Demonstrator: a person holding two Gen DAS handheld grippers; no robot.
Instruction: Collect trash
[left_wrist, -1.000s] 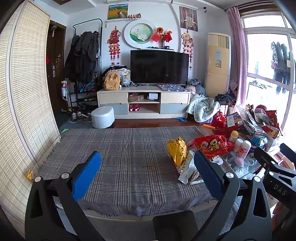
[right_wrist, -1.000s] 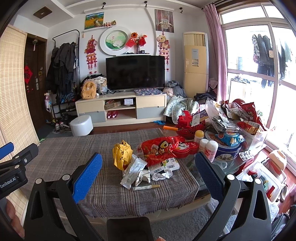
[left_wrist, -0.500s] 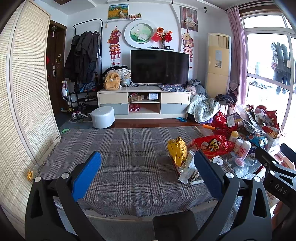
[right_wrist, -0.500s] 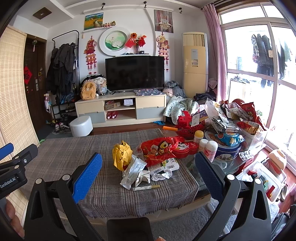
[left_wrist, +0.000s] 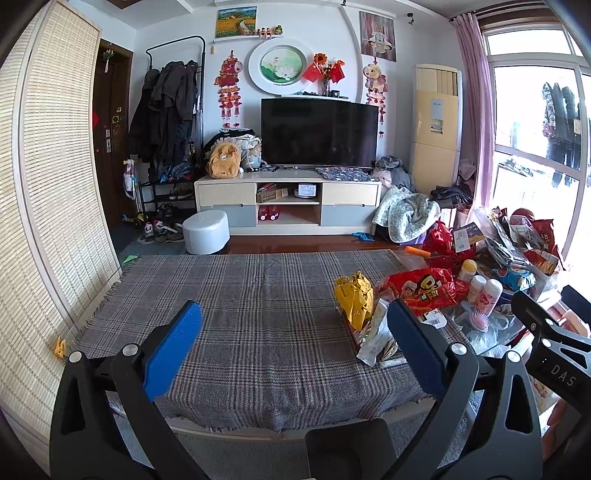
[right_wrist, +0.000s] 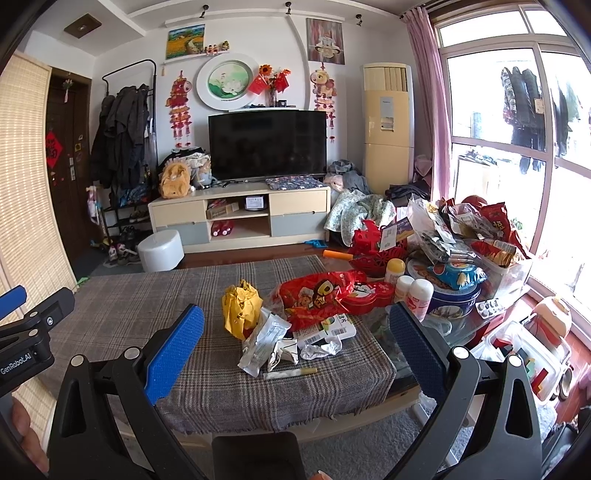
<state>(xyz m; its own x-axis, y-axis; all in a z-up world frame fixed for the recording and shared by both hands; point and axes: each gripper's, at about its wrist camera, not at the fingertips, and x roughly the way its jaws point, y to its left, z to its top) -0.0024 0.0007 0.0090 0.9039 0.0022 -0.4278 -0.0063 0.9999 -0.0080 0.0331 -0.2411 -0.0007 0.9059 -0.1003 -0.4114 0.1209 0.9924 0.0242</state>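
Trash lies on the plaid-covered table (right_wrist: 140, 314): a crumpled yellow bag (right_wrist: 241, 306), silver foil wrappers (right_wrist: 266, 341), a crumpled foil scrap (right_wrist: 320, 349), a white labelled packet (right_wrist: 328, 328), a thin stick (right_wrist: 290, 373) and a red snack bag (right_wrist: 317, 297). My right gripper (right_wrist: 293, 349) is open and empty, held in front of the pile, short of it. My left gripper (left_wrist: 295, 347) is open and empty over the near part of the cloth; the yellow bag (left_wrist: 354, 297) and wrappers (left_wrist: 375, 338) lie just left of its right finger.
Bottles (right_wrist: 419, 297), a blue tin (right_wrist: 456, 295), a red basket (right_wrist: 373, 245) and several snack bags (right_wrist: 491, 236) crowd the table's right end. A plastic bin (right_wrist: 524, 354) stands on the floor at right. A woven screen (left_wrist: 48, 221) stands at left.
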